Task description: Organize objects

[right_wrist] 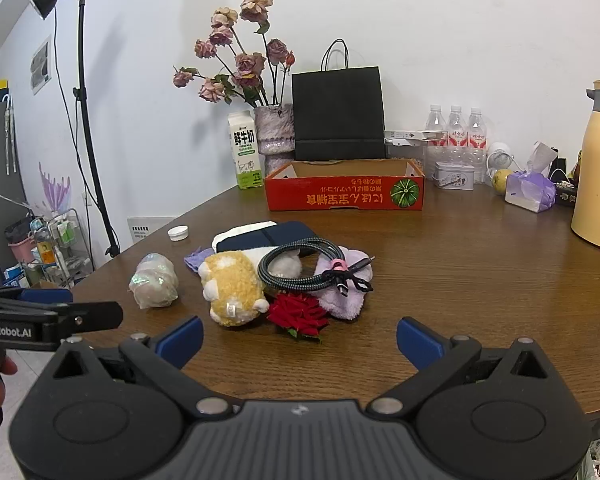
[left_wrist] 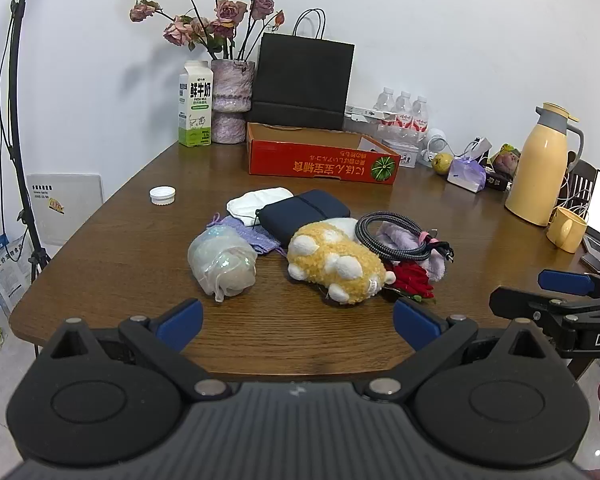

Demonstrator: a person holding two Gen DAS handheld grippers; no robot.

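Both tools hover at the near edge of a dark wood-grain bench [left_wrist: 112,240]. The left hand-held gripper [left_wrist: 298,326] has its blue-padded fingers spread wide apart with nothing between them, and the right hand-held gripper [right_wrist: 300,338] is spread just as wide and bare.

A loose heap sits mid-bench. A fuzzy yellow and white plush toy [left_wrist: 336,264] lies on its side, touching a coiled braided cable [left_wrist: 396,236] bound with a pink tie. The coil rests on a fluffy lilac cloth [right_wrist: 344,292]. A red fabric rose [right_wrist: 298,312] lies just beside the toy, nearest the tools. A shimmery translucent pouch [left_wrist: 222,260] sits apart to the left, near a knitted purple bag [left_wrist: 256,234]. Behind them lie a smooth navy case [left_wrist: 304,214] with an elastic band and a white cloth [left_wrist: 258,200].

Farther back stands a shallow red cardboard box [left_wrist: 320,160], open-topped, with a matte black paper bag [left_wrist: 300,80] behind it
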